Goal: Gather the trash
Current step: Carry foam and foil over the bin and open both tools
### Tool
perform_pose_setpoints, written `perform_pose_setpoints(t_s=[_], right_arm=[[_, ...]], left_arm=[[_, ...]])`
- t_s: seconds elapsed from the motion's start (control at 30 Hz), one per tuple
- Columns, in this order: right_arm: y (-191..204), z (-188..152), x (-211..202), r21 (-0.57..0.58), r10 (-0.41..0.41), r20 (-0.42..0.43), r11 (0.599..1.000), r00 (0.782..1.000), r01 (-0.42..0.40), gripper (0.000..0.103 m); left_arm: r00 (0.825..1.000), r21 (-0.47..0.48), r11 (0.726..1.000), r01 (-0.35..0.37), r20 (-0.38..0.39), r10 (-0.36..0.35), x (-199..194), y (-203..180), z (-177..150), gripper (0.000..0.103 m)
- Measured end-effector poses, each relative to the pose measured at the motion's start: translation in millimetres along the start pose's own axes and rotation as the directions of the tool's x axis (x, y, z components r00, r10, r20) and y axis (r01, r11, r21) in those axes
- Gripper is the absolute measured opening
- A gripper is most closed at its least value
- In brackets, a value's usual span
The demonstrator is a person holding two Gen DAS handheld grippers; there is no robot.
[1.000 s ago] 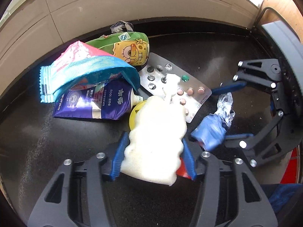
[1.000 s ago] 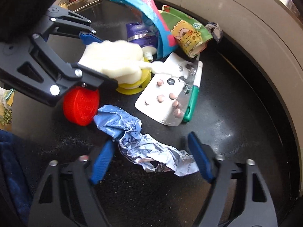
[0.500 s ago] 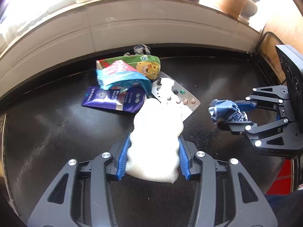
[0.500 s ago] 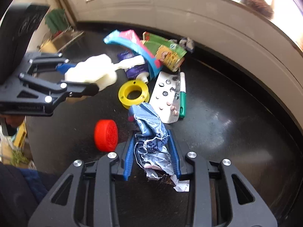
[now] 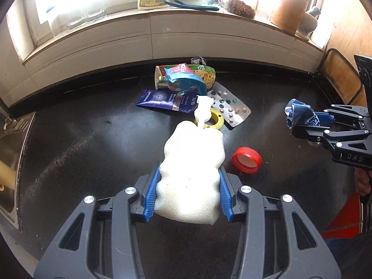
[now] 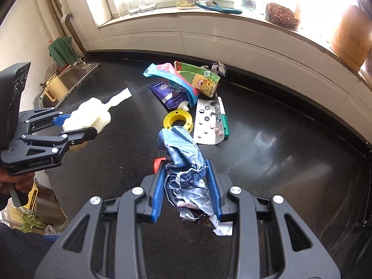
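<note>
The left gripper [image 5: 188, 197] is clamped on a white foam piece [image 5: 193, 162] at the bottom centre of its view, held clear above the black desk [image 5: 81, 139]. The right gripper [image 6: 186, 193] pinches a crumpled blue wrapper [image 6: 183, 160] between its blue pads, low in the centre of its view, also off the desk. On the desk lie a red cap [image 5: 247, 159], right of the foam, and farther up a yellow ring [image 6: 177, 121], a pill blister [image 6: 207, 125] with a green pen [image 6: 224, 121] beside it, and a heap of a purple tube [image 5: 166, 100], a pink-blue packet [image 5: 183, 79] and a green cartoon pouch [image 6: 202, 79] near the back wall.
</note>
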State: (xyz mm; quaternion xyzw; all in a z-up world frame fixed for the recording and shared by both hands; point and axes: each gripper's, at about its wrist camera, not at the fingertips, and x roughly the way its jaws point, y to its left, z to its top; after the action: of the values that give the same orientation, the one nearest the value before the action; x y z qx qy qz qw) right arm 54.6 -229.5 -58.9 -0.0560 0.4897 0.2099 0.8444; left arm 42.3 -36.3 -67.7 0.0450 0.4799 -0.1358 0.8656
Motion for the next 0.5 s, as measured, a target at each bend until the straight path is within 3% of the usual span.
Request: perform_pose_setpoints(t_s=[0.3,0.5], right_arm=[[38,8,5,-0.06,0.024,0.001,0.998,1.0,-0.024,0.034],[101,29,22,-0.172,0.104,-0.011,0.98,0.994,-0.105,0.034]], left_arm=[[0.998,-0.08,0.995,-0.051,0.017,0.053,-26,24,-30,0.044],[0.984,-0.195,0.966,-0.167,0.03,0.176,-54,60,-63,0.044]])
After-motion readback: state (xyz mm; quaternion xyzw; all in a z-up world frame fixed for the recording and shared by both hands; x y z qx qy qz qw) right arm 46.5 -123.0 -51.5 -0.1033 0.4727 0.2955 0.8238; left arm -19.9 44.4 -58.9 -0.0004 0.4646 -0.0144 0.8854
